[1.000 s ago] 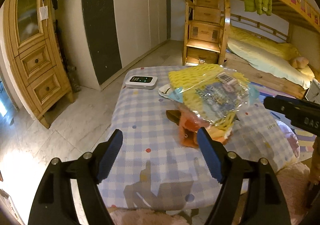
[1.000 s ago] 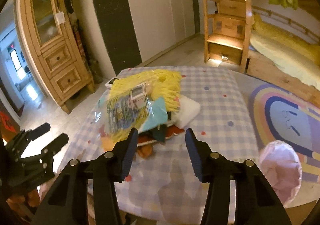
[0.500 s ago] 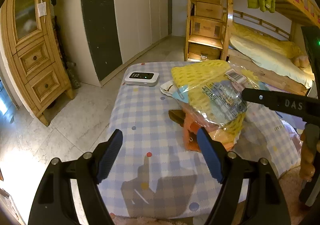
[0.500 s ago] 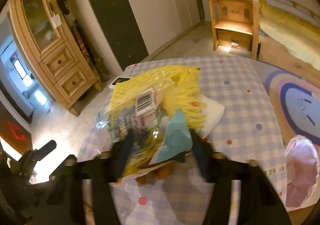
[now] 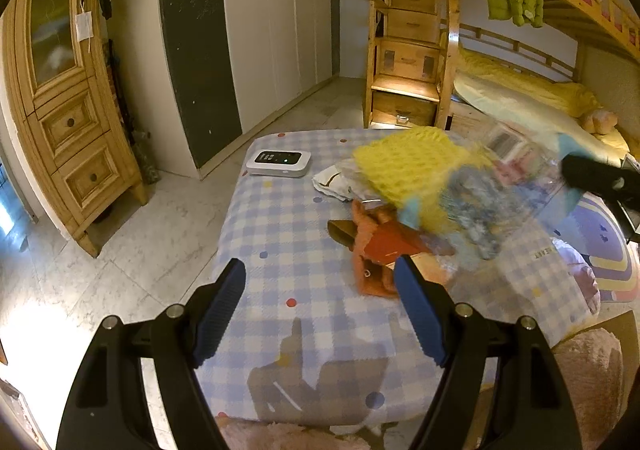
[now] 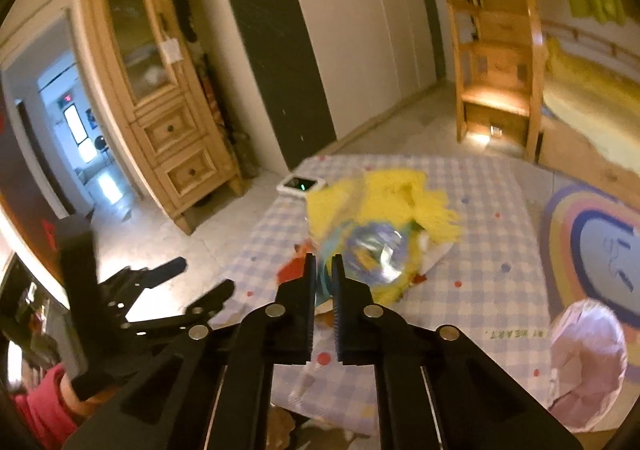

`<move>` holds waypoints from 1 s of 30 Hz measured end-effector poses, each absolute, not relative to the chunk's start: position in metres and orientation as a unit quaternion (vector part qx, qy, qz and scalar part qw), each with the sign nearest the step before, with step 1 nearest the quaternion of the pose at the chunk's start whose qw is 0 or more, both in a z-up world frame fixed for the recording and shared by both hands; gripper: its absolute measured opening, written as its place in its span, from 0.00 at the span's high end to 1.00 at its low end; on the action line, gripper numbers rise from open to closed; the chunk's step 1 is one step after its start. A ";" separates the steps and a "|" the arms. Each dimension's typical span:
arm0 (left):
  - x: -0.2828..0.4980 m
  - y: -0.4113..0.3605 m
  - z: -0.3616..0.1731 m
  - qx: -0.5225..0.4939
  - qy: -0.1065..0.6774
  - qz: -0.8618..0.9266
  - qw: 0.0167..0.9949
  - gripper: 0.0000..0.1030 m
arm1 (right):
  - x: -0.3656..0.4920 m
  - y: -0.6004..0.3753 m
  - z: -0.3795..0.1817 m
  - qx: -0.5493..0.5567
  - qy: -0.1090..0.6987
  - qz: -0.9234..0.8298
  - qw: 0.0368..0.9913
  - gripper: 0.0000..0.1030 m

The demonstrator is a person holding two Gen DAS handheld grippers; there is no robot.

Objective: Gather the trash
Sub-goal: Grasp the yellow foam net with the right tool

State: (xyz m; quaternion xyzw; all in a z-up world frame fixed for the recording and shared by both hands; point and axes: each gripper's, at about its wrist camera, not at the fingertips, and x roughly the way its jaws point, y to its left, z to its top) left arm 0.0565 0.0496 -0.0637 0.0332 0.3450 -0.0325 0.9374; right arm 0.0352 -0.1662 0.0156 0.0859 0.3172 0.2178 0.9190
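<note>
A pile of trash lies on the checked tablecloth (image 5: 288, 234): a clear plastic wrapper (image 5: 476, 202) with blue print, yellow foam netting (image 5: 408, 166), an orange-red wrapper (image 5: 376, 250) and white paper (image 5: 332, 182). My right gripper (image 6: 323, 270) is shut on the edge of the plastic wrapper (image 6: 372, 254) and holds it lifted above the pile, blurred. My left gripper (image 5: 320, 306) is open and empty, low over the near part of the table, its right finger next to the orange-red wrapper.
A white device (image 5: 279, 162) with a green light sits at the table's far left corner. A pink bag (image 6: 586, 362) stands by the table's right side. A wooden cabinet (image 5: 68, 110), wardrobe doors and a bunk bed (image 5: 520, 102) surround the table.
My right gripper has closed on the plastic wrapper and pulled it up and to the right off the pile. The left gripper stays open and has barely moved.
</note>
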 end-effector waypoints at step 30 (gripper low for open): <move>0.060 -0.007 -0.046 0.066 0.323 -0.088 0.940 0.28 | -0.027 -0.223 0.040 -0.009 0.245 0.132 0.961 0.97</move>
